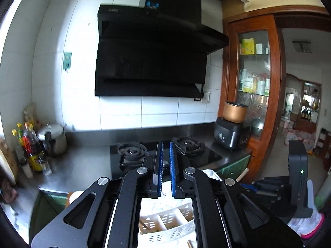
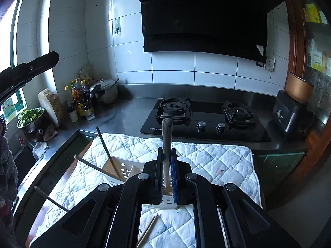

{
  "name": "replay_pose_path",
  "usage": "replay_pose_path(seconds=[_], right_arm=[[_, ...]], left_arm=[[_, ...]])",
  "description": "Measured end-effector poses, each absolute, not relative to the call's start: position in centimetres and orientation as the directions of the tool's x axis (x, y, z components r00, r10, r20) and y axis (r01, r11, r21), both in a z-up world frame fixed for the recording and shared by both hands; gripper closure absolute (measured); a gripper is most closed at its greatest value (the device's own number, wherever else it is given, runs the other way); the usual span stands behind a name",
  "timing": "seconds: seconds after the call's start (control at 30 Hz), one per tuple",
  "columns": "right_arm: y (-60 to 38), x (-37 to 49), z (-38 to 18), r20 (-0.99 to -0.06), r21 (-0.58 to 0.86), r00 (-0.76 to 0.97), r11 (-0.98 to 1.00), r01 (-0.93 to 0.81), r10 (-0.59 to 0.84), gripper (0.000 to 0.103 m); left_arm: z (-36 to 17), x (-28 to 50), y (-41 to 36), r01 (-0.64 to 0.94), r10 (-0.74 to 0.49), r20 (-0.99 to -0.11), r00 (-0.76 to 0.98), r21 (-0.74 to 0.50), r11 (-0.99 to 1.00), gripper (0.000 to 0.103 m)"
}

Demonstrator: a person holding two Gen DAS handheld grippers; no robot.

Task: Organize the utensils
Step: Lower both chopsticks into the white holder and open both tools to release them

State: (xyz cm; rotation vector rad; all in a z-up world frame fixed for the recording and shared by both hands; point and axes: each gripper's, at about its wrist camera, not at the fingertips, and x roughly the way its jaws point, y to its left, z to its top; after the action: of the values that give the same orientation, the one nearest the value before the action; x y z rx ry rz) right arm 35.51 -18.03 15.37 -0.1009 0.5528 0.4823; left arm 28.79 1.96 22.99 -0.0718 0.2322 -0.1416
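Note:
In the right wrist view my right gripper (image 2: 166, 153) is shut on a round wooden utensil handle (image 2: 167, 136) that sticks up and forward past the blue pads. Its lower end sits over a white slotted utensil holder (image 2: 124, 171) on the quilted mat (image 2: 206, 161). Two dark chopsticks (image 2: 107, 153) lean out of the holder's left compartment. A loose pair of chopsticks (image 2: 148, 229) lies on the mat below the gripper. My left gripper (image 1: 166, 144) is raised above the holder (image 1: 165, 225), shut with nothing between its pads.
A black gas hob (image 2: 206, 119) and range hood (image 2: 202, 16) lie ahead. Bottles (image 2: 82, 101), a pressure cooker (image 2: 107, 93), a chopping block (image 2: 49, 105) and a bowl of greens (image 2: 31, 117) crowd the left. A rice cooker (image 2: 293, 111) stands on the right.

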Motion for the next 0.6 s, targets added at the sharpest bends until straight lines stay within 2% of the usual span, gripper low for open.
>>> replay_pose_path(seconds=[0.23, 0.6], right_arm=[[-17.4, 36.4, 13.0, -0.562, 0.027, 0.724, 0.884, -0.468, 0.400, 0.096], [-17.3, 36.7, 10.7, -0.609, 0.056, 0.689, 0.888, -0.456, 0.392, 0.096]], left_arm=[[18.8, 29.5, 2.9, 0.142, -0.164, -0.321, 0.933, -0.092, 0.986, 0.098], [11.9, 25.1, 7.0, 0.118, -0.163, -0.451, 0.878, -0.126, 0.985, 0.095]])
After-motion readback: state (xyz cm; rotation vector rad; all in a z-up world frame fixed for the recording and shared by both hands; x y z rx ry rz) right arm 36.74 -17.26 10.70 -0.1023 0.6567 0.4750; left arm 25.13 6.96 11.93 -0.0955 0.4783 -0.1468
